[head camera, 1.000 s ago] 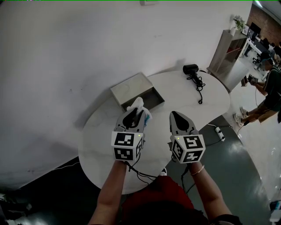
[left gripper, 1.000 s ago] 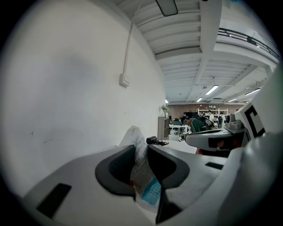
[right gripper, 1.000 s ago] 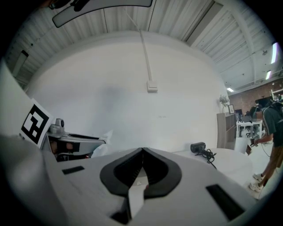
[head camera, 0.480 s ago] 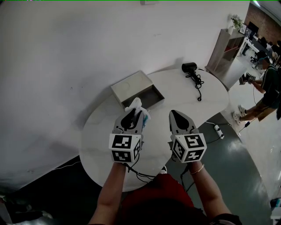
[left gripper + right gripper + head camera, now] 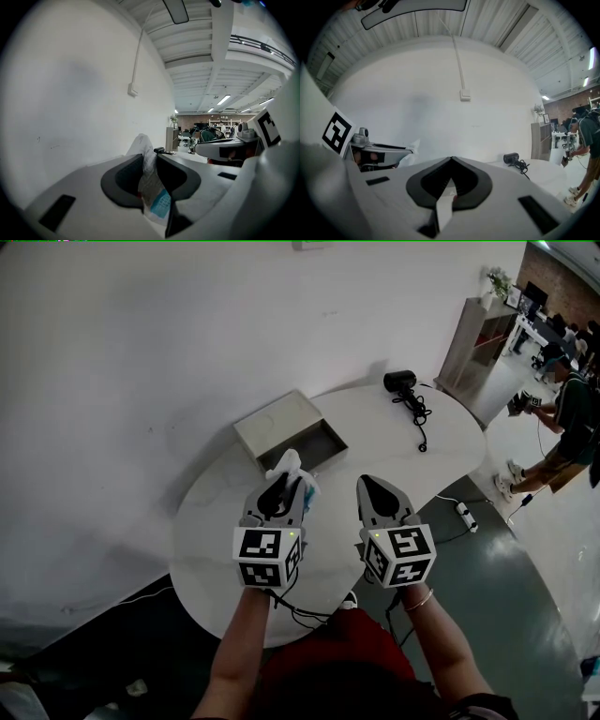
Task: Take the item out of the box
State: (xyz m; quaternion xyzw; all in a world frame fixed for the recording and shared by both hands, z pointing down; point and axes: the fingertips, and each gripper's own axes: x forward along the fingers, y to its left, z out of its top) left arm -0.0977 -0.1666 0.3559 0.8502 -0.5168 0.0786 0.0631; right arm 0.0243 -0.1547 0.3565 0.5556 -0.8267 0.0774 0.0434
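My left gripper (image 5: 285,474) is shut on a white packet (image 5: 292,468) with blue print, lifted above the round white table (image 5: 450,456). In the left gripper view the packet (image 5: 149,180) is pinched between the two dark pads, its top sticking up past them. The grey box (image 5: 289,433) lies open on the table just beyond, its tray pulled out to the right and looking empty. My right gripper (image 5: 366,485) hovers beside the left one, jaws shut with nothing in them (image 5: 451,161).
A black hair dryer (image 5: 405,386) with its coiled cord lies at the table's far right. A power strip (image 5: 462,517) lies on the grey floor to the right. A person (image 5: 574,423) stands at the right edge by a shelf.
Both grippers have barely moved; the view has drifted slightly, so the table and box sit a little further left. The packet stays in the left gripper.
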